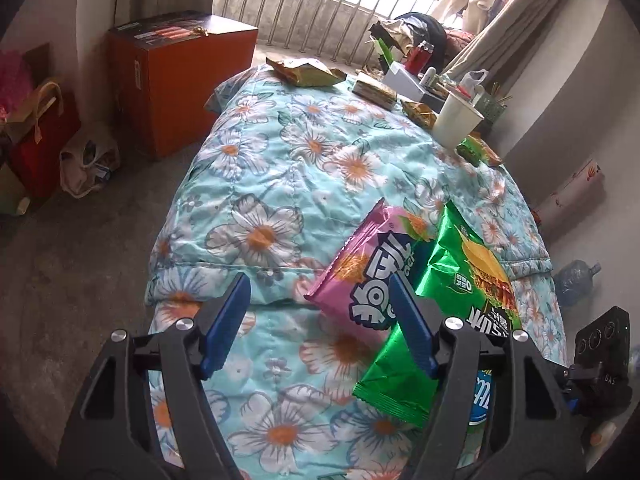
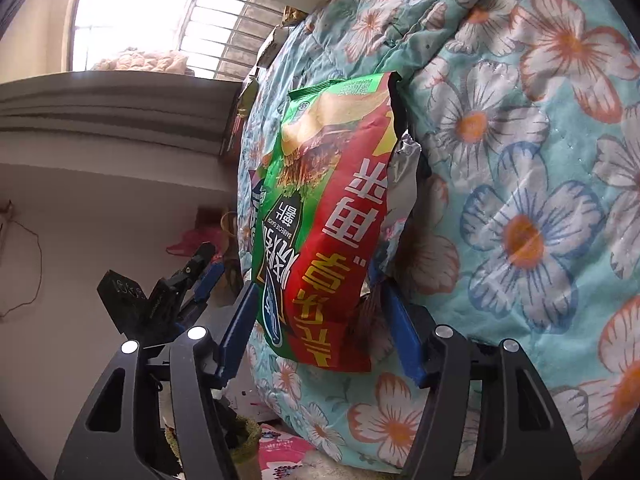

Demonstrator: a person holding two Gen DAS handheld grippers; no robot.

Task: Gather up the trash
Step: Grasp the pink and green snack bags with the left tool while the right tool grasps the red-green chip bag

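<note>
**Wrappers at near edge of the quilt**

Left gripper (image 1: 320,316) spread wide, nothing between the fingers, over the floral quilt (image 1: 280,152). Pink wrapper (image 1: 360,276) overlaps green chip bag (image 1: 452,280) near the quilt's near-right edge. Right gripper (image 2: 316,316) straddles the red-green bag (image 2: 332,220); grip contact unclear.

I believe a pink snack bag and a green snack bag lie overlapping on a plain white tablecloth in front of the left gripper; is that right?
Not quite: the left wrist view shows the pink snack bag and green snack bag overlapping on a turquoise floral quilted cloth, not plain white, in front of the left gripper.
</note>
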